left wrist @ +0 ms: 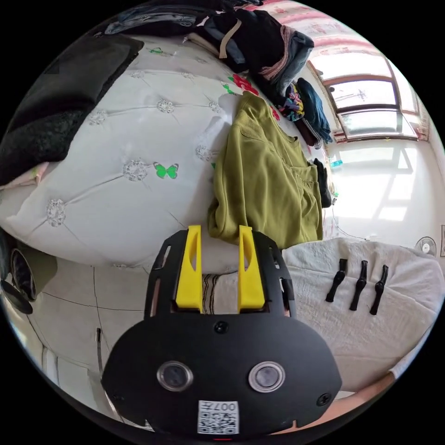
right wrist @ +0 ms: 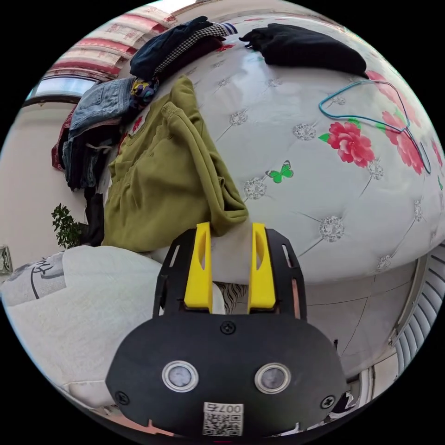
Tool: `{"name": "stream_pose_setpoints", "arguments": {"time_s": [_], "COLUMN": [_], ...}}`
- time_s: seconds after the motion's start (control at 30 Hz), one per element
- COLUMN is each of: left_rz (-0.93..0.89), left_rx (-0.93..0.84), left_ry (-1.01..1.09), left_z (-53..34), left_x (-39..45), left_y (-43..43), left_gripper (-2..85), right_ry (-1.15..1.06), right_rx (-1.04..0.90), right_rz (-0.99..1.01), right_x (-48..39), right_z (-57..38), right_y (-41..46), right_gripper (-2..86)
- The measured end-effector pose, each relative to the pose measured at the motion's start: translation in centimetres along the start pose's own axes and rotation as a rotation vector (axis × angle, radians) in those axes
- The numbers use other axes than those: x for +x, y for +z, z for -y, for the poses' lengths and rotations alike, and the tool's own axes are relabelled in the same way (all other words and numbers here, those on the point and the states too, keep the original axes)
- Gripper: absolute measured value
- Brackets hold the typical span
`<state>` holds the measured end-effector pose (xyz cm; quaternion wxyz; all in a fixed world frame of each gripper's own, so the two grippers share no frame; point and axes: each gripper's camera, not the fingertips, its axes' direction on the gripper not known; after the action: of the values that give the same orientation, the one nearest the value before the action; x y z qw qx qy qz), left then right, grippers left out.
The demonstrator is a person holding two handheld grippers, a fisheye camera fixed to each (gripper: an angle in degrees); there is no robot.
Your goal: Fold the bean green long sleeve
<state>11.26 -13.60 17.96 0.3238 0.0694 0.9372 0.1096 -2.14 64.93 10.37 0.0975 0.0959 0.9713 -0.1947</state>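
While the bean green long sleeve (left wrist: 266, 181) is lying rumpled on the near edge of the tufted bed (left wrist: 139, 139), with the left gripper (left wrist: 219, 241) and right gripper (right wrist: 230, 238) being held released and empty just short of it, a doubled layer is being risked at pickup, since the cuff is bunched

A tufted white bed (right wrist: 296, 194) spreads beyond the jaws. A blue hanger (right wrist: 371, 116) lies there. Piled clothes (left wrist: 264, 41) sit farther off.

Bright daylight pours through the window (left wrist: 366, 104), bleaching the floor (left wrist: 384, 185) beneath, perhaps to glare. Fisheye curvature bends both views' edges; focus stays sharp, shadows soft.
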Motion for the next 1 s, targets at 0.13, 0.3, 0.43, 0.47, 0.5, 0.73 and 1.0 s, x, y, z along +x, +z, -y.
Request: {"name": "stream_pose_setpoints", "arguments": {"time_s": [0.13,0.3,0.43,0.47,0.5,0.73,1.0], "left_rz": [-0.089,-0.328,-0.554,-0.604,-0.630,-0.890,-0.663], "left_rx": [-0.004,0.126,0.293,0.331,0.349,0.502,0.503], "left_ry": [-0.077,-0.089,0.048,0.070,0.078,0.027,-0.190], "left_z": [1.0,1.3,1.0,0.9,0.8,0.2,12.0], "left_x": [-1.6,-2.7,-0.8,-0.2,0.1,1.5,2.4], "left_y": [1.6,-1.0,-5.2,-6.2,-6.7,-11.3,-8.7], "left_gripper": [6.6,3.5,2.3,2.1,2.0,1.4,3.3], "right_ry": [0.003,0.039,0.054,0.042,0.038,0.128,0.219], "right_rx": [-0.014,0.056,0.275,0.314,0.331,0.488,0.554], "right_rz": [0.025,0.187,0.511,0.555,0.576,0.817,0.786], "right_x": [-0.2,1.2,2.4,2.1,1.9,1.3,-3.6], "right_z": [0.9,0.7,-1.6,-2.3,-2.7,-6.6,2.0], "right_y": [0.9,-1.7,-6.4,-7.4,-7.9,-12.6,-13.0], "right_gripper": [5.2,3.1,2.0,1.7,1.6,1.2,3.2]}}
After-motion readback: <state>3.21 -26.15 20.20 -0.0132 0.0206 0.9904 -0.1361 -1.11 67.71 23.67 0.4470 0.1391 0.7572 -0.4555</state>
